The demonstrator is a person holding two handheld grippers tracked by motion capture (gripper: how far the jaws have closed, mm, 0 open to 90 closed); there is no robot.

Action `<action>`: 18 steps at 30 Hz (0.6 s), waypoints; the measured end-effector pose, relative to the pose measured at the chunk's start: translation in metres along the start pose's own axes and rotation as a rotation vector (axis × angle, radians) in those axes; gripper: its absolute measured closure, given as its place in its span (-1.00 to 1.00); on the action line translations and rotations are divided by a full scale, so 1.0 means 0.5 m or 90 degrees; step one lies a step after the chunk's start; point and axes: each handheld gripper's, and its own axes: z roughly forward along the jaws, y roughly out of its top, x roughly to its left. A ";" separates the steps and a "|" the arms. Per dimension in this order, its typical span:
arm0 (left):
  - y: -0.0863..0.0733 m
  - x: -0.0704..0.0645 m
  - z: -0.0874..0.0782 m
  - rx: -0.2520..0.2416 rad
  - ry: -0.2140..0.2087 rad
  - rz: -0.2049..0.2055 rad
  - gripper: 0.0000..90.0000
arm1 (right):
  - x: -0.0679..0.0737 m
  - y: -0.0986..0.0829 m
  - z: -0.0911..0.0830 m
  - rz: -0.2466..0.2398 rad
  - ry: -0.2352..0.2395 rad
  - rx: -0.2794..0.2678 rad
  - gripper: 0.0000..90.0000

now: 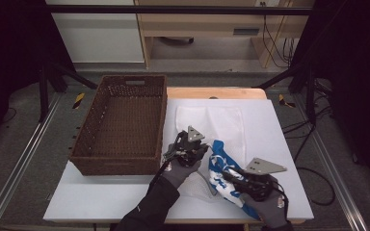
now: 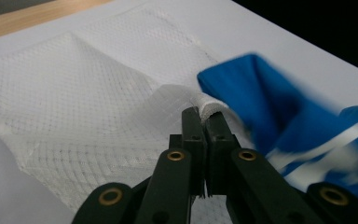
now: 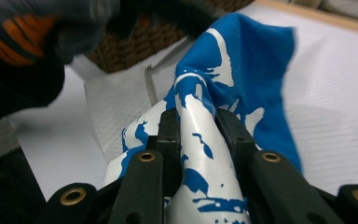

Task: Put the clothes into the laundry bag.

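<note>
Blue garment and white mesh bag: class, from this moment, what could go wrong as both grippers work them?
1. The left gripper pinches only a thin fold at the edge of the mesh bag; it could slip free and the opening close.
2. The right gripper clamps a thick bunch of the blue garment, which might snag on the mesh.
3. The wicker basket sits close beside the left gripper and could get bumped.

Brown wicker basket (image 1: 120,126) on white table (image 1: 101,197).

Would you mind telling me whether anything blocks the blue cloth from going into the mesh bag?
Nothing visible does: the left gripper pinches the white mesh bag edge up, and the blue cloth, clamped in the right gripper, sits right beside it.
</note>
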 end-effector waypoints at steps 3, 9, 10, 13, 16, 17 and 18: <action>0.002 -0.010 -0.005 -0.008 -0.005 0.010 0.97 | 0.005 -0.007 0.050 -0.004 0.008 0.042 0.62; -0.006 -0.019 -0.015 -0.017 -0.016 0.022 0.97 | 0.000 -0.013 0.131 -0.004 -0.069 0.093 0.56; -0.008 -0.019 -0.016 -0.017 -0.015 0.024 0.97 | -0.001 -0.014 0.141 0.005 -0.086 0.100 0.52; -0.015 -0.017 -0.015 -0.014 -0.016 0.023 0.97 | -0.002 -0.017 0.157 0.002 -0.106 0.108 0.39; -0.030 -0.011 -0.012 -0.010 -0.013 0.027 0.96 | -0.001 -0.016 0.143 -0.002 -0.098 0.088 0.20; -0.033 -0.009 -0.012 -0.008 -0.009 0.030 0.96 | -0.001 -0.014 0.129 0.002 -0.089 0.071 0.16; -0.035 -0.007 -0.012 -0.009 -0.007 0.031 0.96 | 0.000 -0.013 0.112 0.008 -0.080 0.054 0.11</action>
